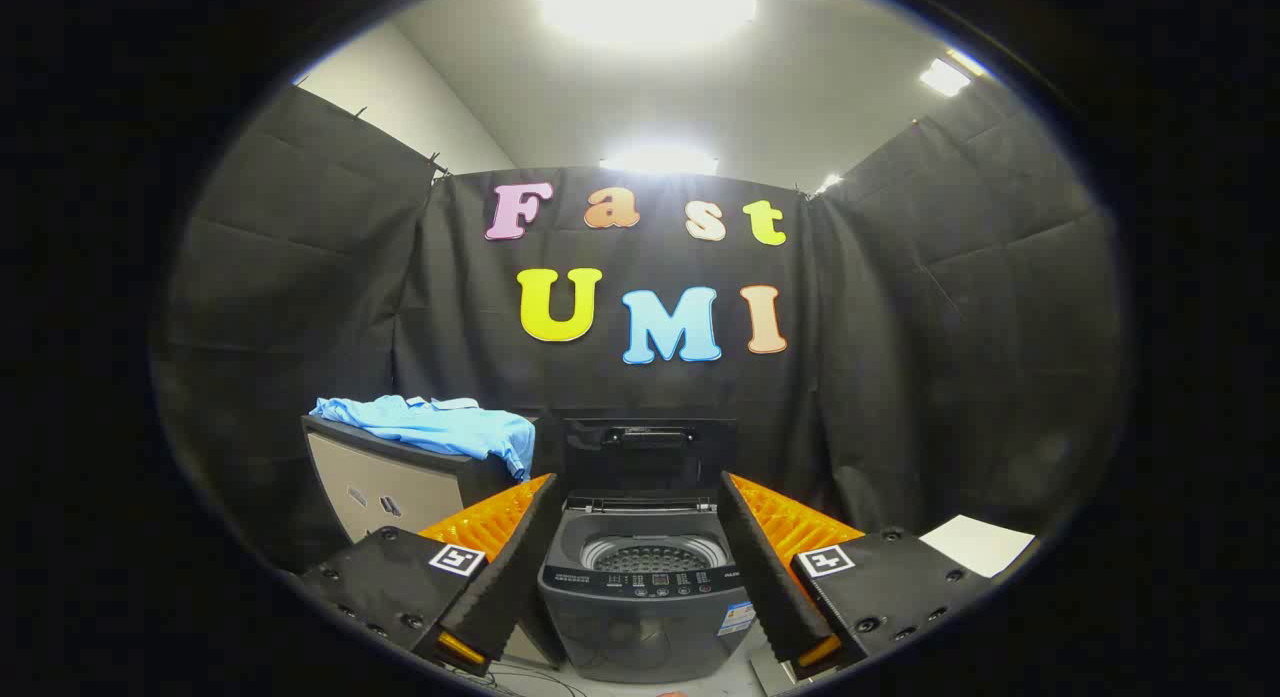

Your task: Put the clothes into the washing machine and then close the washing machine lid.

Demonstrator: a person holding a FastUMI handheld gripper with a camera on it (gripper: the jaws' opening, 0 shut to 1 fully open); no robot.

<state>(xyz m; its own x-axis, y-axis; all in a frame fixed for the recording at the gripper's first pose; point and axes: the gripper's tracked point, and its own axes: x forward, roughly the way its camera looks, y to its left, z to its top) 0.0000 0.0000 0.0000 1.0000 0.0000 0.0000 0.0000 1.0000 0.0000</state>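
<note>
Framing washing machine (pixel 645 587) — gripper (pixel 640 522) fingers spread, empty

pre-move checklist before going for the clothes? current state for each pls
1. Washing machine lid up: ok, it stands open behind the drum.
2. Drum free to take a load: ok as far as seen, nothing lies in the visible part.
3. Light blue clothes located: ok, heaped on the cabinet beside the machine, beyond the fingers.
4. Gripper ready to grasp: ok, fingers spread wide with nothing between them; the machine shows ahead through the gap.
5. Gripper aimed at clothes: not ok, it points at the machine, the clothes sit off to one side.
6. Loose hems hanging: cannot tell beyond one edge drooping over the cabinet front.
</note>
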